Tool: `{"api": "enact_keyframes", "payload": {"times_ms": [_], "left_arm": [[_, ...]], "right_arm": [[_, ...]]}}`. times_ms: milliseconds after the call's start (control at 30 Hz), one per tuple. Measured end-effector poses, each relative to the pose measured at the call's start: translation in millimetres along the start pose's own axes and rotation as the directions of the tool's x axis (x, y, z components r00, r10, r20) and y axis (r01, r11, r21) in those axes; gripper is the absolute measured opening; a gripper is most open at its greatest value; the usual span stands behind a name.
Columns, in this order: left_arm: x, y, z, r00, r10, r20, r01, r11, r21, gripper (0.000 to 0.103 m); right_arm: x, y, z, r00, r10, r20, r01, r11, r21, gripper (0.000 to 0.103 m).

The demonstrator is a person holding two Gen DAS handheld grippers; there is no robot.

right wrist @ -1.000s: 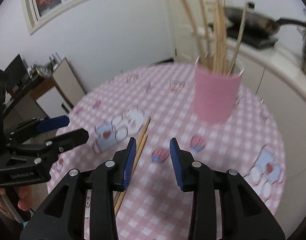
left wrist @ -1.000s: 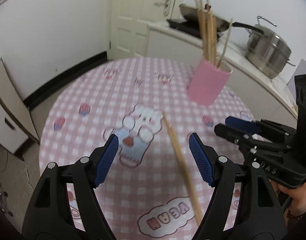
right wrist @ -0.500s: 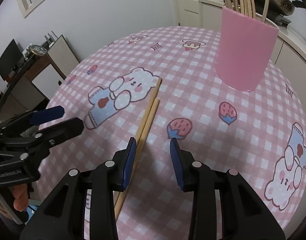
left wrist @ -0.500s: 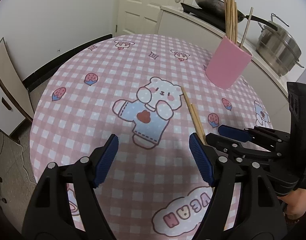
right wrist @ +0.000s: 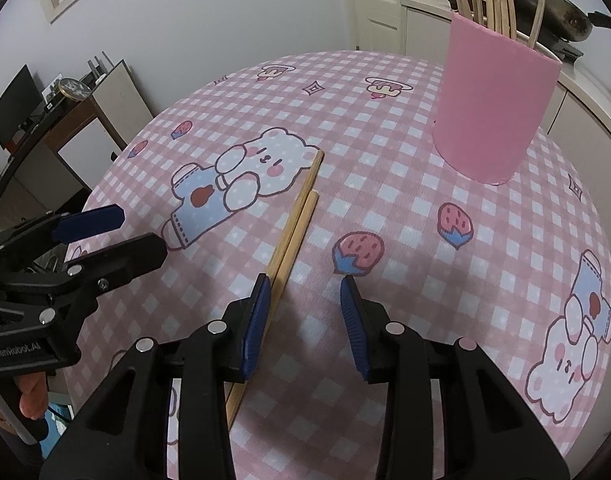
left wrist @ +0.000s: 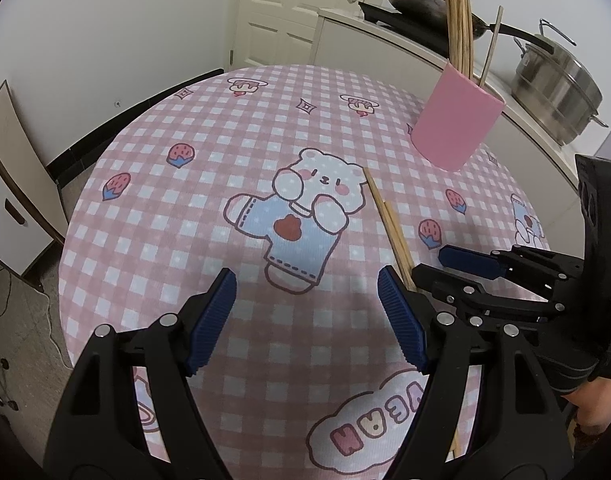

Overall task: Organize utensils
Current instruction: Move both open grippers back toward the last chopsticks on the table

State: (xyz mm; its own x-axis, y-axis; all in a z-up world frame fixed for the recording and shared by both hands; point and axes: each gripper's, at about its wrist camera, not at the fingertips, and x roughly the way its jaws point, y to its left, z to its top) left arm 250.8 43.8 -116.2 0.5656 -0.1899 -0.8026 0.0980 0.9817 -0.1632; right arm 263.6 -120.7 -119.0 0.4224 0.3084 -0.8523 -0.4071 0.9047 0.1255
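Two chopsticks (right wrist: 295,220) flat on tablecloth (right wrist: 405,220), side by side, near pink cup (right wrist: 493,108); light, stiff, slick, roll-prone; best pinched mid-shaft; right gripper (right wrist: 305,320) released, straddling nothing; left gripper (left wrist: 305,312) released

walls white (left wrist: 125,20) | door white panelled (left wrist: 281,12) | counter white (left wrist: 385,36) | floor grey (left wrist: 21,312)

Left gripper (right wrist: 105,236) crowds chopsticks (right wrist: 295,220) on one side; pink holder (right wrist: 493,112) well apart.

Chopsticks (right wrist: 295,216) lie on the table (right wrist: 385,208); the cup (right wrist: 493,108) stands beyond, to their right.
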Motion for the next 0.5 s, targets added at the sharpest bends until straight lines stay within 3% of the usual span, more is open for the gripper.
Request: {"api": "enact_keyframes", "payload": {"times_ms": [500], "left_arm": [[3.4, 2.0, -0.6, 1.000, 0.004, -0.007, -0.004, 1.000, -0.003, 0.073]], "right_arm": [[2.1, 3.1, 2.6, 1.000, -0.012, 0.006, 0.012, 1.000, -0.014, 0.037]]}}
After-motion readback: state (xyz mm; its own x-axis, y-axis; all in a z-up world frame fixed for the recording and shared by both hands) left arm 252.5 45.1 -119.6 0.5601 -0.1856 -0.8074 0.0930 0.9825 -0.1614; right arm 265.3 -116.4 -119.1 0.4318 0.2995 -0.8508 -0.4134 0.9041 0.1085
